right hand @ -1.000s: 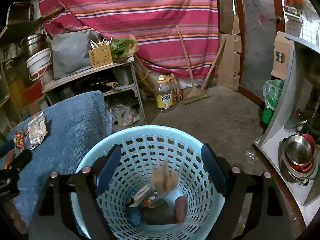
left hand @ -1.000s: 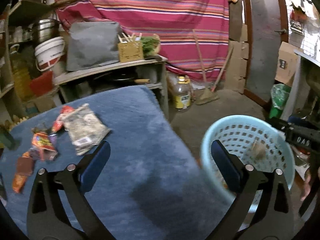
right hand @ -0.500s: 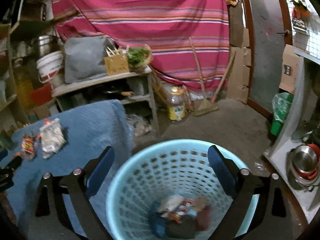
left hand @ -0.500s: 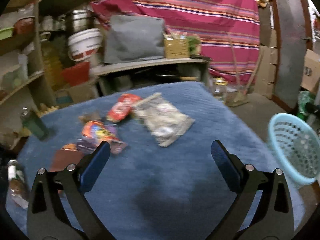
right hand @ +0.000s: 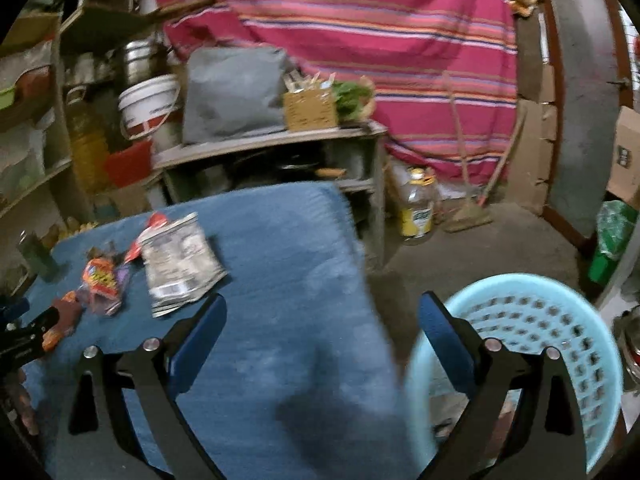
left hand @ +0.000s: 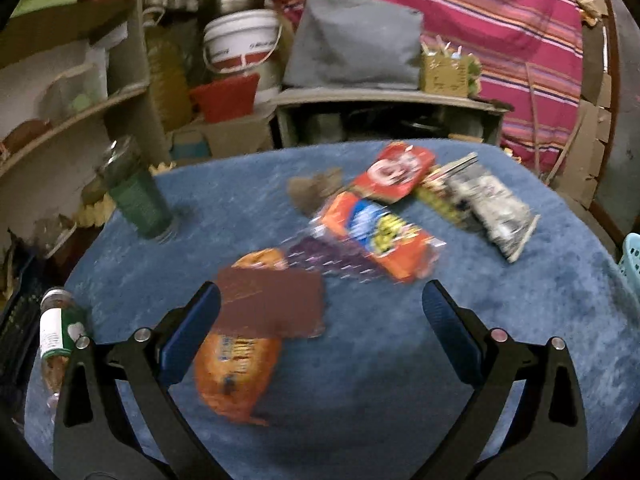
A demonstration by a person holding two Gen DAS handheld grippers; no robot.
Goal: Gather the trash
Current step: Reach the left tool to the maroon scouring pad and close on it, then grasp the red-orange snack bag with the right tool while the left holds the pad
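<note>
over the blue tabletop (left hand: 400,360), both claws wide open, empty; left claw (left hand: 320,316) nearing brown wrapper (left hand: 272,308) — next: close on it, carry to basket (right hand: 560,344).

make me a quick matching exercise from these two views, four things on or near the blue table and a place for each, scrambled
Things:
1. green bottle
2. brown wrapper
3. light blue basket
4. grey and white packet

Places:
A. on the floor beside the blue table
B. standing upright near the table's far left edge
C. at the right end of the wrapper pile
D. lying on an orange packet, next to the left gripper's left finger

Pairs: 1-B, 2-D, 3-A, 4-C
</note>
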